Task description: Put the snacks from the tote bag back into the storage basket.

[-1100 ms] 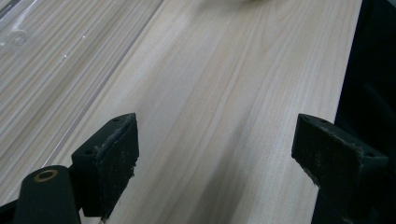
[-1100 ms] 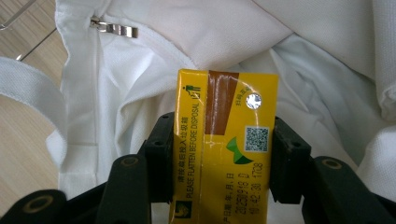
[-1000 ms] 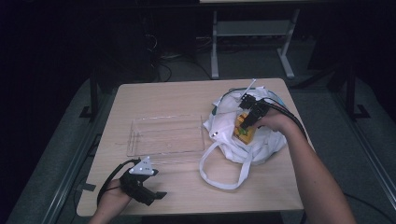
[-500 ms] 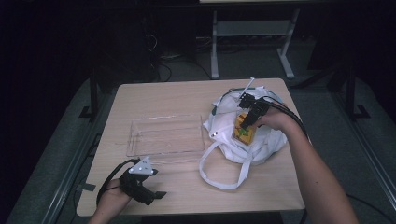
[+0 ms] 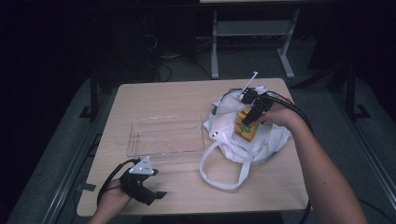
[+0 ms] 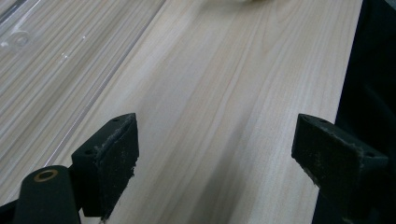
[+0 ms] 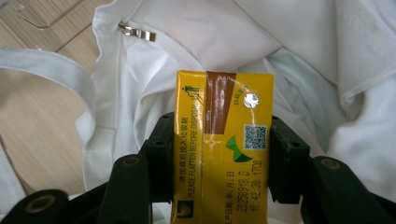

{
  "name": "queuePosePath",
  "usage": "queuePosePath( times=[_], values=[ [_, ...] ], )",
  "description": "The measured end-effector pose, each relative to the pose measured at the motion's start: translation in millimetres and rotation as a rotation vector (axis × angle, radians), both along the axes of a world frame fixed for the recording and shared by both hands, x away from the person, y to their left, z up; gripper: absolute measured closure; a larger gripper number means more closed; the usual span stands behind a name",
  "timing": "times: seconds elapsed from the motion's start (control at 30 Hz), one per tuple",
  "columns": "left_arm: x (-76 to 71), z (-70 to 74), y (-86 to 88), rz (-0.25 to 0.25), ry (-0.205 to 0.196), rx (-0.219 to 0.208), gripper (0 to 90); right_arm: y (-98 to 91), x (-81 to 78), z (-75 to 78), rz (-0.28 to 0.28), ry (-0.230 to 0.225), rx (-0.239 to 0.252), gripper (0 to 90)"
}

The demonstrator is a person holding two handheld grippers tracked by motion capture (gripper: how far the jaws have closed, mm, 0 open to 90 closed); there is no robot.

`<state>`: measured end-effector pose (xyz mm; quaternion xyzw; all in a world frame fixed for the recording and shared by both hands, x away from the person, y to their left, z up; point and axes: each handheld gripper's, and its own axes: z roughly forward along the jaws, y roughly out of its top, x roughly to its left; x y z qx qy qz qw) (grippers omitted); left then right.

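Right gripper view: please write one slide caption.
Right tool grips a yellow drink carton above an open white bag.

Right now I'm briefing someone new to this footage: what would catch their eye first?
The yellow carton, clamped in the right gripper above the white bag at the table's right side, stands out most. Next, the clear tray lies at the middle of the table, and the left gripper sits open near the front left edge.
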<state>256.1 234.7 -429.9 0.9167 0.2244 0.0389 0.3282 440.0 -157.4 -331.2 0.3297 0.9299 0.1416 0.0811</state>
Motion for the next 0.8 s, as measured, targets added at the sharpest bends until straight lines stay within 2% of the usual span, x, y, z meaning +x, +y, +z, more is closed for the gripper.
queuePosePath(
  times=[0.07, 0.23, 0.33, 0.43, 0.8],
  values=[
    [1.0, 0.4, 0.7, -0.012, -0.006, 0.012, 14.5, -0.8, -1.3, 3.9, 0.002, -0.004, 0.004, 51.8],
    [-0.4, -0.9, -0.9, 0.007, -0.003, -0.010, 14.5, -0.8, -4.5, 11.3, 0.015, -0.014, 0.008, 51.8],
    [-0.3, -0.5, -0.8, 0.004, -0.006, -0.004, 14.6, -1.1, -6.4, 16.9, 0.022, -0.012, 0.016, 51.8],
    [-0.6, -1.0, -1.4, 0.013, -0.003, -0.017, 14.5, -1.6, -7.6, 23.8, 0.033, -0.014, 0.025, 51.9],
    [-0.5, 0.0, -1.2, 0.005, -0.005, -0.003, 14.5, 3.6, -14.6, 47.8, 0.078, -0.031, 0.043, 51.9]
  ],
)
